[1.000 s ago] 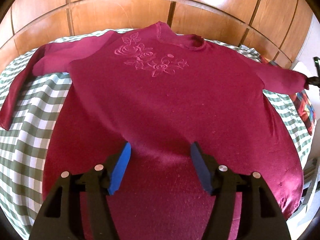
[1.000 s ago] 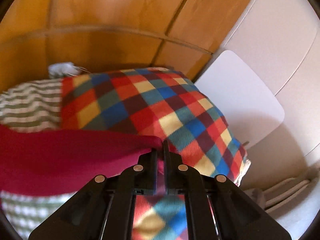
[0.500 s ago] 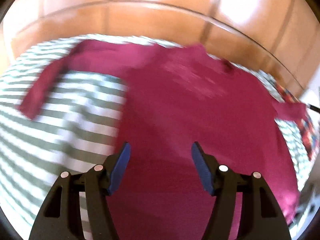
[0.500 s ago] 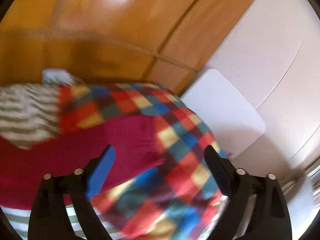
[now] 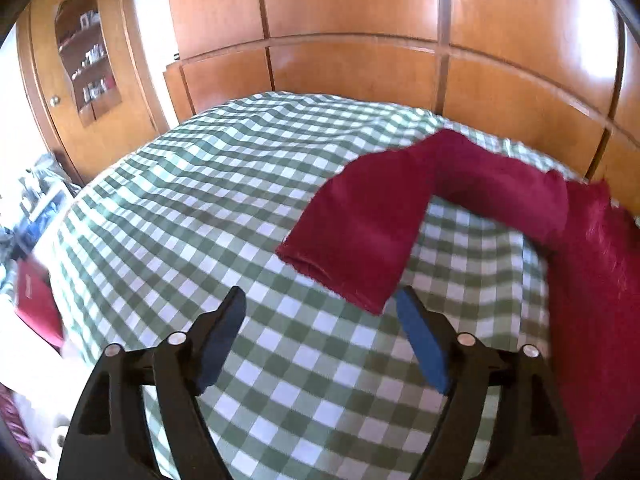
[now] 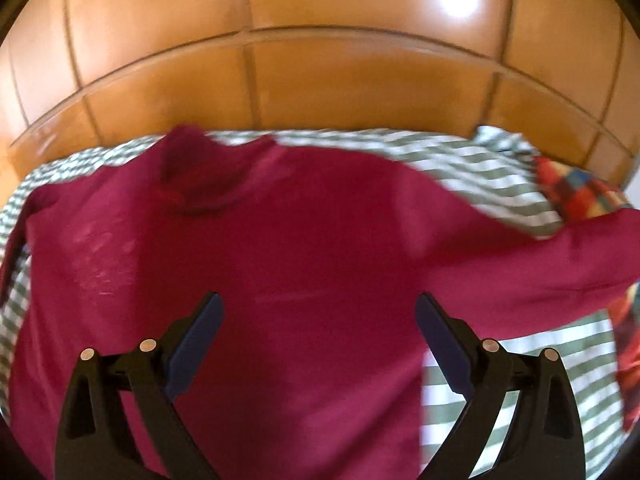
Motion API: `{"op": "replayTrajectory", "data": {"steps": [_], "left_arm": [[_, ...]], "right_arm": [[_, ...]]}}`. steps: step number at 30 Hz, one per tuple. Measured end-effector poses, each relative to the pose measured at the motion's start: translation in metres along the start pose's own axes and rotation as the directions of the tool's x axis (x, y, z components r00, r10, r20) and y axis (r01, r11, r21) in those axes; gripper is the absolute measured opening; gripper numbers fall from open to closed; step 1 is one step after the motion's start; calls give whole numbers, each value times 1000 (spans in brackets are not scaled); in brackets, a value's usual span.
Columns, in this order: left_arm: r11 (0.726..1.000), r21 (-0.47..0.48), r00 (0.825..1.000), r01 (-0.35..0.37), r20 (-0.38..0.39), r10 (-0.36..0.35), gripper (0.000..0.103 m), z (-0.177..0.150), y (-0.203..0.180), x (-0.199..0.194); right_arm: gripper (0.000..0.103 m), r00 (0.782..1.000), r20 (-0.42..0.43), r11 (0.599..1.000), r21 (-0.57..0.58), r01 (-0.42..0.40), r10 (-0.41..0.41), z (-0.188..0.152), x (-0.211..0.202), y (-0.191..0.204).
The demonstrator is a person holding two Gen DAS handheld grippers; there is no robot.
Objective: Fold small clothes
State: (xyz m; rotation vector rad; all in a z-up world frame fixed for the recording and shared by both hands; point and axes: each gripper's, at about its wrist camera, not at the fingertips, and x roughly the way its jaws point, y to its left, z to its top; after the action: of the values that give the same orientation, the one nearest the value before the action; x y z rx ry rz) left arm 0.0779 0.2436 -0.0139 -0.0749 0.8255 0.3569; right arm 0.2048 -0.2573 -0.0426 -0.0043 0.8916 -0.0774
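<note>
A dark red long-sleeved top (image 6: 320, 264) lies spread flat on a green-and-white checked bedcover (image 5: 200, 208). In the left wrist view its left sleeve (image 5: 360, 232) bends across the cover, cuff toward me. My left gripper (image 5: 320, 300) hangs just short of that cuff, its jaws opening with nothing between them. My right gripper (image 6: 318, 304) stands open above the body of the top, empty. The right sleeve (image 6: 560, 268) stretches off to the right edge of that view.
Wooden wardrobe panels (image 5: 360, 40) rise right behind the bed. A multicoloured checked blanket (image 6: 576, 192) lies at the bed's right end. Left of the bed stand a wooden cabinet with shelves (image 5: 88, 60), clutter and a red item (image 5: 36, 304).
The right gripper let go of the right sleeve, opened wide and swung left over the top's body. The left gripper swung left from the hem to the left sleeve's cuff and opened wider.
</note>
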Motion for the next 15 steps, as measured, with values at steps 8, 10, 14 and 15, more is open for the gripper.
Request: {"op": "replayTrajectory", "data": {"steps": [8, 10, 14, 15], "left_arm": [[973, 224, 998, -62, -7, 65, 64, 17, -59, 56], [974, 227, 995, -21, -90, 43, 31, 22, -62, 83], [990, 135, 999, 29, -39, -24, 4, 47, -43, 65], [993, 90, 997, 74, -20, -72, 4, 61, -28, 48]], "right_arm": [[99, 998, -60, 999, 38, -4, 6, -16, 43, 14], [99, 998, -55, 999, 36, -7, 9, -16, 46, 12], [99, 999, -50, 1000, 29, 3, -1, -16, 47, 13], [99, 999, -48, 1000, 30, 3, -1, -17, 47, 13]]}}
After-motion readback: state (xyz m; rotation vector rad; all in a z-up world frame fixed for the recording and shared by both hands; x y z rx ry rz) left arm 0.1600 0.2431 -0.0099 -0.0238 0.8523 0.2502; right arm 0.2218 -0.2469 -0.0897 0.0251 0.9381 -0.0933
